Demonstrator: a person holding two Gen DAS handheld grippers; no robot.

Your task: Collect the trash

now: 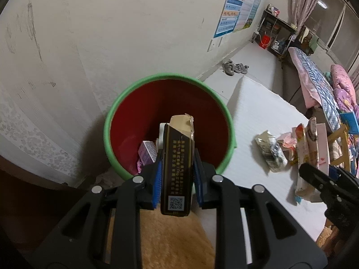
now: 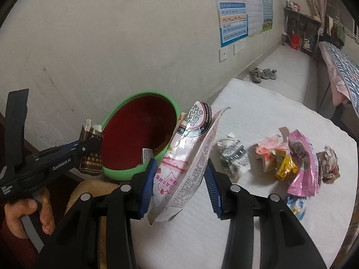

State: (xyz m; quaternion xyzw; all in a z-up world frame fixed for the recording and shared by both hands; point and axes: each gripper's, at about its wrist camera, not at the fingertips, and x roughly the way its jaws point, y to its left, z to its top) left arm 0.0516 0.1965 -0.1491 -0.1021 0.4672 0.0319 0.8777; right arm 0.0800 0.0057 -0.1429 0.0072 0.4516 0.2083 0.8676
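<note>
**Mei:** Holding a dark cigarette box (image 1: 177, 170) between its blue pads (image 1: 157, 179), the left tool (image 1: 177, 177) is clamped on it right at the near rim of the bin (image 1: 112, 121). The box stands upright, its torn top flap open, a QR code at its lower end and gold lettering down the side that I can't read.

**Jon:** And the bin itself?

**Mei:** Green rim, dark red inside, standing against the wall. At the bottom lies a small purple carton (image 1: 147, 154), with something white just behind the cigarette box; I can't tell what.

**Jon:** What about the right tool (image 2: 179, 179)?

**Mei:** A pink and white snack pouch (image 2: 186, 159) stands tilted between its pads, top leaning toward the bin. One pad touches the pouch, the other shows a gap, so I cannot tell whether it is gripped or loose. The pouch carries a QR code and red print, upside down.

**Jon:** Anything only one view shows?

**Mei:** The right wrist view shows the left tool from the side, "GenRobot.AI" on its body, and the left hand (image 2: 27, 213) around its handle. It also shows more litter on the white mat (image 2: 258, 116): a grey patterned wrapper (image 2: 233, 157), a yellow foil wrapper (image 2: 286, 168), a pink torn bag (image 2: 305, 172), a crumpled dark wrapper (image 2: 329, 163). Further off, shoes (image 2: 262, 74) by the wall and posters (image 2: 244, 6) above.
</note>
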